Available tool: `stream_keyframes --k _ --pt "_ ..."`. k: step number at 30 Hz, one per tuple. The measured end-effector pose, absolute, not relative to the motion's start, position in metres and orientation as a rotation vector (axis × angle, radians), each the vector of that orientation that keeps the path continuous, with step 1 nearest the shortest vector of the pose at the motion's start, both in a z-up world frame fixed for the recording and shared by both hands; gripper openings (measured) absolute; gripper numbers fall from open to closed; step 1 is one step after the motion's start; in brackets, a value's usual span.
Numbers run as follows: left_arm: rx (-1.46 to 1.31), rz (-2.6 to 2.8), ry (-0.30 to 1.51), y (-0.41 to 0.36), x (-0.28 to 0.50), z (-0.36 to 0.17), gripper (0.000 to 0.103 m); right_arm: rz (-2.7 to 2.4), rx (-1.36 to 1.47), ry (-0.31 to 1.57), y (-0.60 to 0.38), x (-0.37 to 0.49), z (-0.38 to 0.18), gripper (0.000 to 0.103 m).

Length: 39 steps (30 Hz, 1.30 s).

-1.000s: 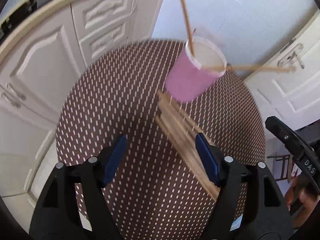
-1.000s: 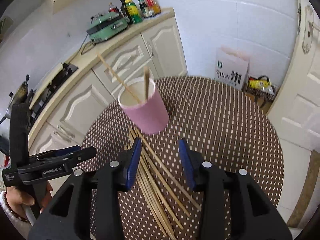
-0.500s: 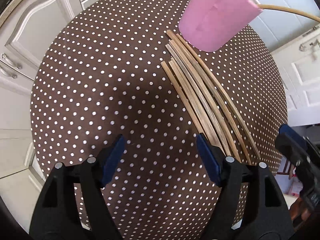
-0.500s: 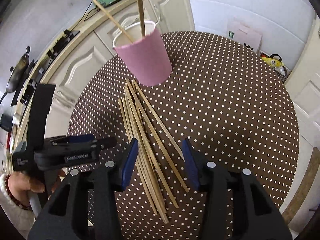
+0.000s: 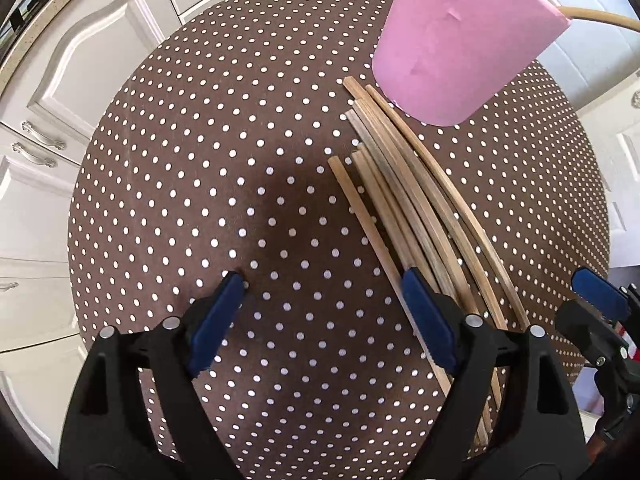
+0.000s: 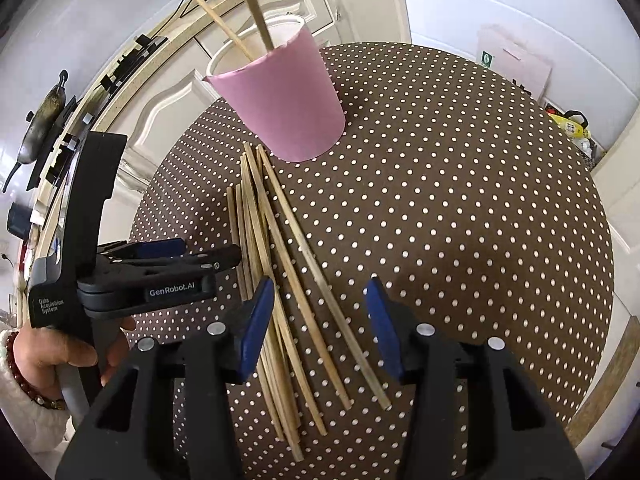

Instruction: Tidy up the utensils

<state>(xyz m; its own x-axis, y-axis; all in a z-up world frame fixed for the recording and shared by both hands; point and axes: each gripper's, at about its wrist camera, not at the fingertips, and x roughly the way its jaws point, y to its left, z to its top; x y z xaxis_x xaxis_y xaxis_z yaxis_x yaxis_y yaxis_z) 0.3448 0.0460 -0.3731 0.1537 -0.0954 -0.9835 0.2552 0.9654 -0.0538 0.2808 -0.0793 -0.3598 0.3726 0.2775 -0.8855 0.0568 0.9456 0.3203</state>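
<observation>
**Barely begun: two sticks in the cup, the pile yet to go**

Roughly speaking, the sorting is at an early stage. Taking the pink cup (image 6: 286, 108) as the landmark: it stands upright on the dotted brown tablecloth (image 6: 460, 200), and two chopsticks (image 6: 252, 4) already lean out of its mouth. Everything else lies outside it. The loose chopsticks (image 6: 280, 280), a bundle of perhaps eight or nine, lie flat on the cloth, fanning away from the foot of the cup toward the cameras, their far tips just beside its base. Most of the work, I judge, is yet to do.

The left gripper (image 5: 322, 308) hangs over the near end of the bundle, on the side away from the cup; its jaws are opening and stand wide apart with only cloth between them, the one pad lying over the outermost stick of the pile. The right gripper (image 6: 320, 320) straddles several sticks lower down the fan from the cup; its jaws stand partly apart, and although sticks lie between them, the pads do not appear to press on any.

As for writing, the left gripper's body reads "GenRobot.AI" in the right wrist view, and its handle carries "Data Acquisition System". A bag (image 6: 516, 64) beyond the cup bears a small green mark, too small to read
</observation>
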Motion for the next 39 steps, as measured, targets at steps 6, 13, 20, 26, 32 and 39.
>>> stream_keyframes --k 6,13,20,26,32,39 --pt "0.197 -0.230 1.401 0.019 0.357 -0.379 0.086 0.174 0.305 1.202 -0.080 0.290 -0.366 0.046" --pt "0.242 -0.273 1.380 0.020 0.352 -0.373 0.070 0.214 0.235 1.214 -0.071 0.308 -0.374 0.046" --pt "0.259 -0.307 1.377 0.029 0.349 -0.368 0.038 0.249 0.022 1.227 -0.051 0.327 -0.386 0.046" --pt "0.219 -0.317 1.390 0.047 0.348 -0.360 0.021 0.289 -0.116 1.212 -0.036 0.338 -0.391 0.040" --pt "0.172 -0.322 1.409 0.063 0.354 -0.362 0.012 0.301 -0.209 1.250 -0.024 0.358 -0.399 0.031" --pt "0.138 -0.326 1.445 0.065 0.362 -0.365 0.012 0.274 -0.226 1.267 -0.006 0.382 -0.401 0.031"
